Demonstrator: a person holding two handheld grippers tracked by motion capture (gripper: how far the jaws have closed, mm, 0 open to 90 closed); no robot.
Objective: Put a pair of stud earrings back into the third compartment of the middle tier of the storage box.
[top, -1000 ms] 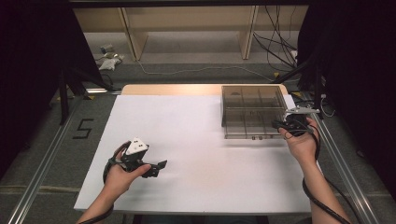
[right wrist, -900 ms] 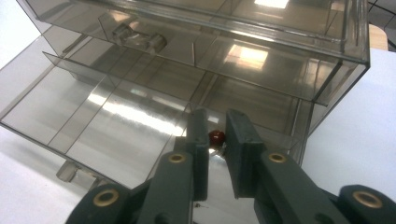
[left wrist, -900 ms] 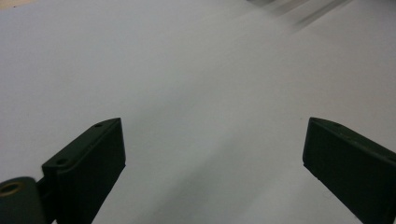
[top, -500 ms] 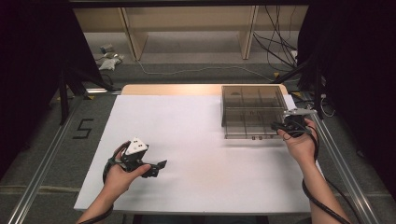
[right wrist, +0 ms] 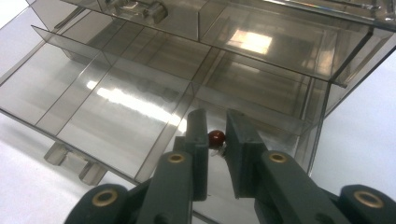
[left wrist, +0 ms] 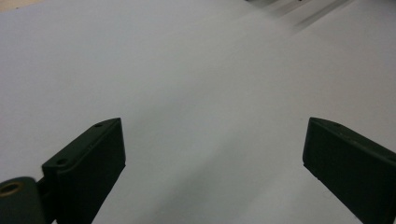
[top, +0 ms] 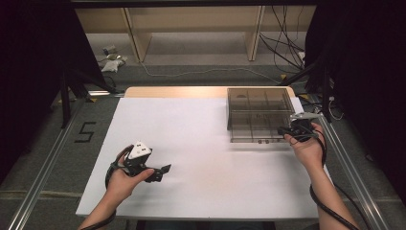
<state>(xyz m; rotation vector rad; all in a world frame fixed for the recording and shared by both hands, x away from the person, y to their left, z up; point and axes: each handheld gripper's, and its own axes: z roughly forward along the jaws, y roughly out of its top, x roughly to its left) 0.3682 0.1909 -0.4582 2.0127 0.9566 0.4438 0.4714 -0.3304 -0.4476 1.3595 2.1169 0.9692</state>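
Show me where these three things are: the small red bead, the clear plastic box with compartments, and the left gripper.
red bead [right wrist: 215,137], right gripper view, on its round front.
compartment box [top: 259,140], high view, on its near wall.
left gripper [top: 163,171], high view, midway between its fingertips.

A compartment box [top: 259,115] sat at the far right corner of the table [top: 201,143]. The right gripper [top: 287,130] was at the box's near right corner, a bead [right wrist: 215,136] between its jaws. The left gripper [top: 160,171] lay near the table's near left edge.
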